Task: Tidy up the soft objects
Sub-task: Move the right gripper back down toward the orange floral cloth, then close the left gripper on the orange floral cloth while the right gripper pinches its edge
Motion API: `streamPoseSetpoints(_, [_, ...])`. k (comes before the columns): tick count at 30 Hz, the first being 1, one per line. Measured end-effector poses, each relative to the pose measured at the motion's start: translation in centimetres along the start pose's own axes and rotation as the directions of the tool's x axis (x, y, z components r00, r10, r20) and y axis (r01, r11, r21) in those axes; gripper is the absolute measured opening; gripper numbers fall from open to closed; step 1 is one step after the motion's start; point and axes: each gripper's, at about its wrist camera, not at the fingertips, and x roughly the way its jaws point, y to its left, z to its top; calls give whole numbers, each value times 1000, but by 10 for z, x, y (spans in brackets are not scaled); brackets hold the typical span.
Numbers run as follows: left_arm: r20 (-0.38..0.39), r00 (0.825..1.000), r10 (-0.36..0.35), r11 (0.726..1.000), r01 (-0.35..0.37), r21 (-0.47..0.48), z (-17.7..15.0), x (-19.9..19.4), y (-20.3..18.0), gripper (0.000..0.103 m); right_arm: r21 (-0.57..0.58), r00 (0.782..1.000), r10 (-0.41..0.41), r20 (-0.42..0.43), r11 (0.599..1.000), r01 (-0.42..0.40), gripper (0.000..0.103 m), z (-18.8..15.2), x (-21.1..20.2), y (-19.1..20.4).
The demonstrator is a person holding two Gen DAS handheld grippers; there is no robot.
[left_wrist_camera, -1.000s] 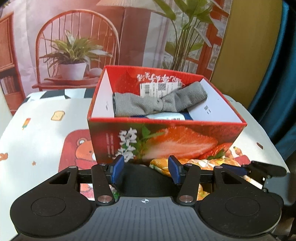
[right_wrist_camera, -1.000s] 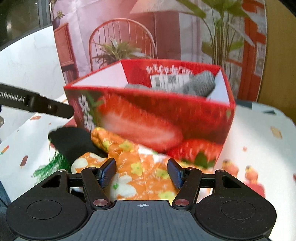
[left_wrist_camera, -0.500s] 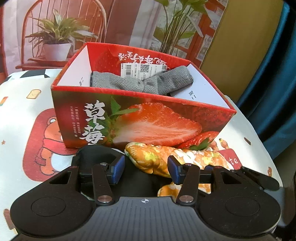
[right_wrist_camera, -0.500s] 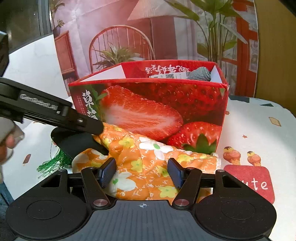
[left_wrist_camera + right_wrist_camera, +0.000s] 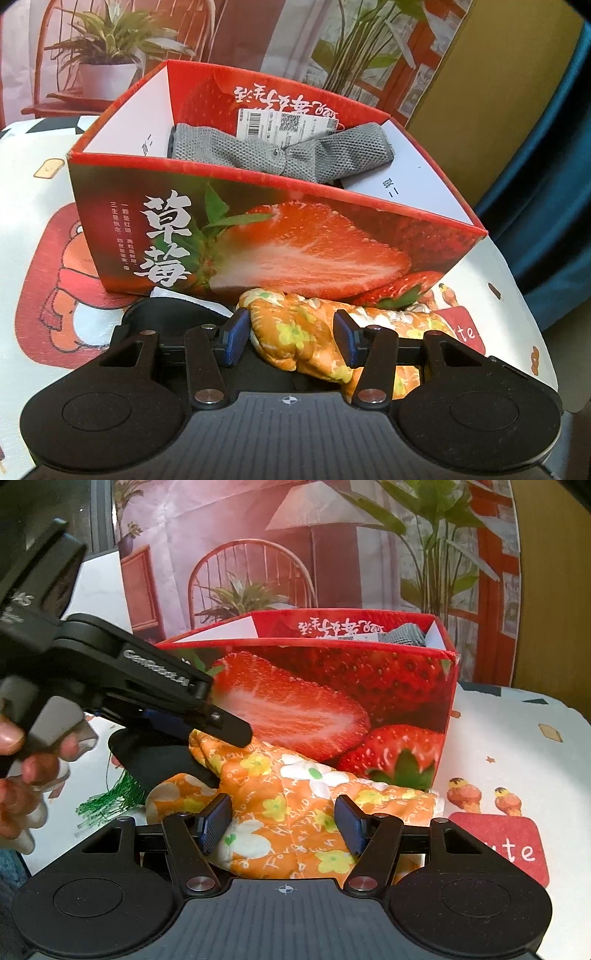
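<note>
A padded orange floral cloth lies on the table against the front of the red strawberry box. Inside the box rests a grey knitted cloth with a paper tag. My left gripper is open and straddles the cloth's left end, pads beside it, not squeezing. My right gripper is open too, with the cloth's middle between its fingers. A flat black piece with a green tassel lies partly under the cloth's left end.
A cartoon-print tablecloth covers the table, whose edge drops off at the right near a blue curtain. A printed backdrop hangs behind the box. A person's hand holds the left gripper at the left.
My left gripper has come down from facing the box to the orange cloth's left end, and now reaches into the right wrist view. The right gripper has barely moved.
</note>
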Motion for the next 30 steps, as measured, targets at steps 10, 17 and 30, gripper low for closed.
streamPoseSetpoints(10, [2, 1000, 3, 1000, -3, -4, 1, 5, 5, 22, -10, 1000, -2, 6, 1000, 3, 59, -1, -1, 1])
streamPoseSetpoints(17, [78, 997, -4, 996, -3, 92, 0, -22, -11, 17, -12, 1000, 11, 10, 1000, -11, 58, 5, -5, 2])
streamPoseSetpoints(30, [146, 989, -10, 1000, 14, -27, -32, -63, 17, 17, -62, 997, 71, 8, 996, -70, 58, 13, -10, 18])
